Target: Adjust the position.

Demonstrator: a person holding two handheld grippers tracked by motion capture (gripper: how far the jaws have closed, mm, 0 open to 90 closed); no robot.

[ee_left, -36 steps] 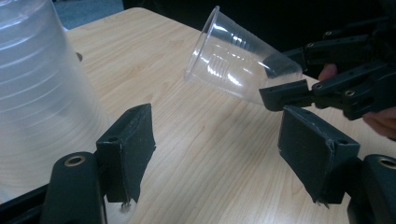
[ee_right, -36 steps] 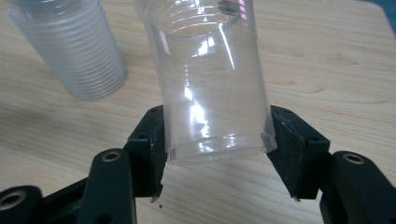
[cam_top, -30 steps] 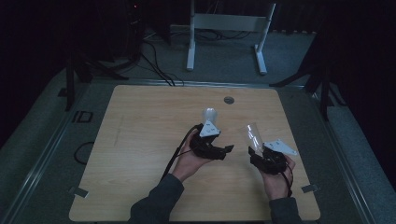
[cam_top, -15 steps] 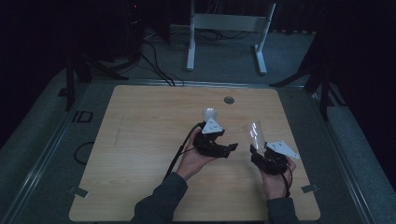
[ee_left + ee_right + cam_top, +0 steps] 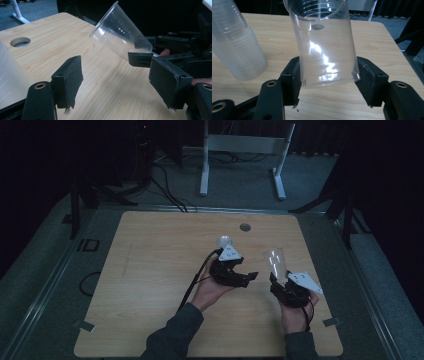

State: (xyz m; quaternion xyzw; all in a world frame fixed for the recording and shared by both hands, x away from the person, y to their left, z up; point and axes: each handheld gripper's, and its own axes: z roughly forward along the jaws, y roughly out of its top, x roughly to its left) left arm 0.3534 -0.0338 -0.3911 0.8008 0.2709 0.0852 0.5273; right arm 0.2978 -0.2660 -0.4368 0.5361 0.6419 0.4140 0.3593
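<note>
Tabletop [image 5: 150, 270]: pale wood-grain laminate, flat, with a round cable hole [image 5: 245, 227] beyond both claws. Cup stack [image 5: 235, 47]: ribbed, cloudy plastic, standing just left of the right claw [image 5: 327, 82]. That claw grips a single clear cup [image 5: 325, 47] near its base, mouth tilted away; thin wall, likely to buckle, so I would keep the squeeze light. Left claw [image 5: 120, 80] stands open and empty, the cup just ahead of it; padded jaws look matte, slightly rough.

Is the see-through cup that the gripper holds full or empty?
Empty. Through the clear cup you see the wooden table and its hole, with no liquid inside. The right gripper clamps its base.
</note>
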